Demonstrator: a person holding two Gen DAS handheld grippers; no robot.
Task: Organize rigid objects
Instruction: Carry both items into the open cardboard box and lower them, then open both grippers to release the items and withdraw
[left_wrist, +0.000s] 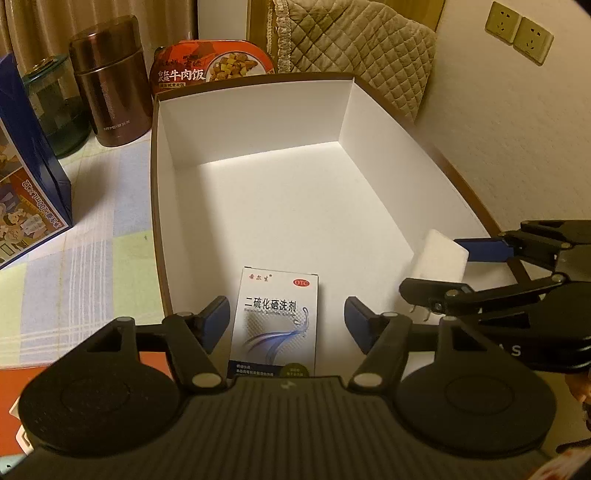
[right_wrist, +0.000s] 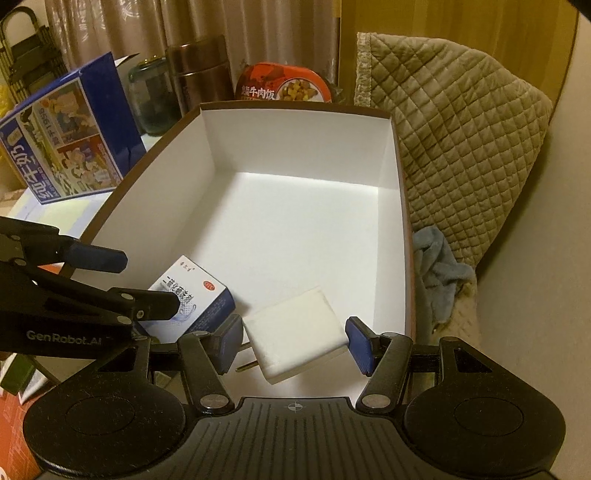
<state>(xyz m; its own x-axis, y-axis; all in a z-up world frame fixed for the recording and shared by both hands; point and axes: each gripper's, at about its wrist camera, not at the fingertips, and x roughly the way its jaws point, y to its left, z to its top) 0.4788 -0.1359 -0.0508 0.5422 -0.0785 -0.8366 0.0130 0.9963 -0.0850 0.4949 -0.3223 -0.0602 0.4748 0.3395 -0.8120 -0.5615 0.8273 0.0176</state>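
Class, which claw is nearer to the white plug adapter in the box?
Right. The right claw straddles the white plug adapter, gripping it; the left claw brackets the medicine box beside it.

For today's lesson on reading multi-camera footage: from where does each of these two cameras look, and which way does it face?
Left wrist: sits on the left gripper, looking forward and down into the white box; its open fingers flank the medicine box, and the right gripper enters from the right.
Right wrist: sits on the right gripper, angled down into the same box; its pads grip the white charger, and the left gripper enters from the left.
Shared: white box, medicine box, charger, brown flask, meal tray.
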